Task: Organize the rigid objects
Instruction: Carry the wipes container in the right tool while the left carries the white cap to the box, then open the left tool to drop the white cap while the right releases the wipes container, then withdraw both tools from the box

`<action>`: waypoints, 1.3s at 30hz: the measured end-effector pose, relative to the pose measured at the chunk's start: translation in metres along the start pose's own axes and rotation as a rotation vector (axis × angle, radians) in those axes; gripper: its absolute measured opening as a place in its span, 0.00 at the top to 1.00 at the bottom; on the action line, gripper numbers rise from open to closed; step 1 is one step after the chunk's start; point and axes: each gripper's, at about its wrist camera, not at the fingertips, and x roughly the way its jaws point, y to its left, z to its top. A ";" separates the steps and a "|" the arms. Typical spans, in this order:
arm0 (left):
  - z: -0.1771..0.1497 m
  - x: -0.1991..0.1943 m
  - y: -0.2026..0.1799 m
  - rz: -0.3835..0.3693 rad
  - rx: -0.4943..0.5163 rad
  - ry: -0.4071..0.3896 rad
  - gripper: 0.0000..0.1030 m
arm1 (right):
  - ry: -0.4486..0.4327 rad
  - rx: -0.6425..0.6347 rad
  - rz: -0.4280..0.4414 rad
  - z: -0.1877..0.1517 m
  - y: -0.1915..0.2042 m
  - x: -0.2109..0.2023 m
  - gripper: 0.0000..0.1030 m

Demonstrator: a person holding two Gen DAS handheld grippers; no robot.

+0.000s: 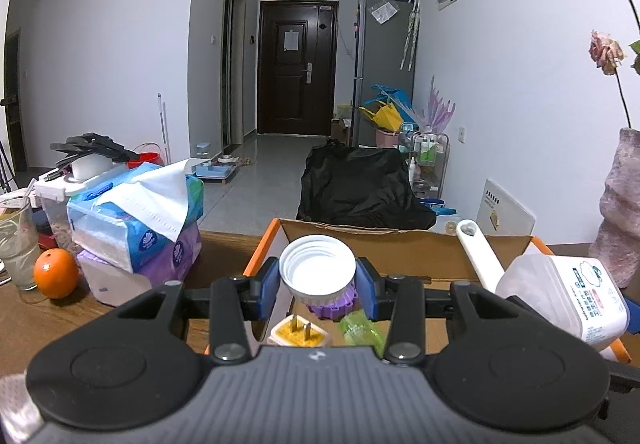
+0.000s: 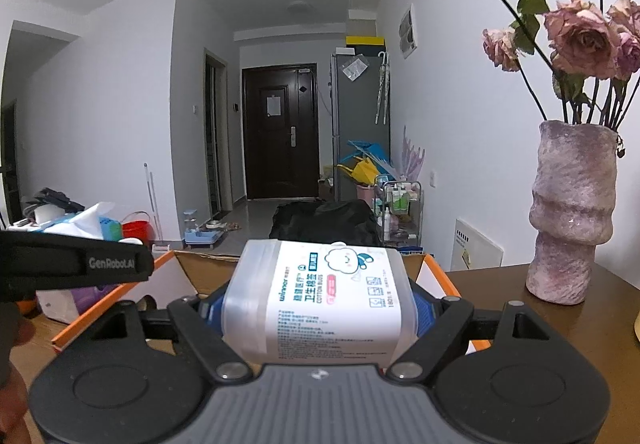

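My left gripper [image 1: 317, 286] is shut on a white screw cap [image 1: 318, 264], its blue pads pressing both sides, held above an orange-edged cardboard box [image 1: 260, 244]. Below the cap, inside the box, lie a purple ridged lid [image 1: 332, 304], a yellow plug adapter [image 1: 298, 332] and a green plastic piece [image 1: 360, 330]. A white scoop handle [image 1: 478, 250] sticks up from the box. My right gripper [image 2: 318, 308] is shut on a clear cotton-swab box [image 2: 320, 300] with a white label, held over the same cardboard box [image 2: 436, 272]. The cotton-swab box [image 1: 568, 296] also shows at the right of the left wrist view.
Stacked tissue packs [image 1: 136, 220], an orange [image 1: 56, 273] and a glass [image 1: 16, 244] stand left of the box on the wooden table [image 1: 48, 316]. A pink vase [image 2: 570, 220] with dried roses stands at the right. A black bag [image 1: 360, 184] lies on the floor beyond.
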 end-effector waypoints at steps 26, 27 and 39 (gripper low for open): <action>-0.007 0.049 -0.004 0.021 0.037 0.050 0.58 | 0.045 -0.005 -0.045 0.000 -0.006 0.045 0.20; -0.007 0.048 -0.004 0.026 0.039 0.045 0.56 | 0.057 -0.004 -0.043 0.000 -0.007 0.046 0.20; -0.002 0.039 0.012 0.056 -0.029 0.000 0.00 | 0.062 0.034 -0.071 0.001 -0.023 0.040 0.00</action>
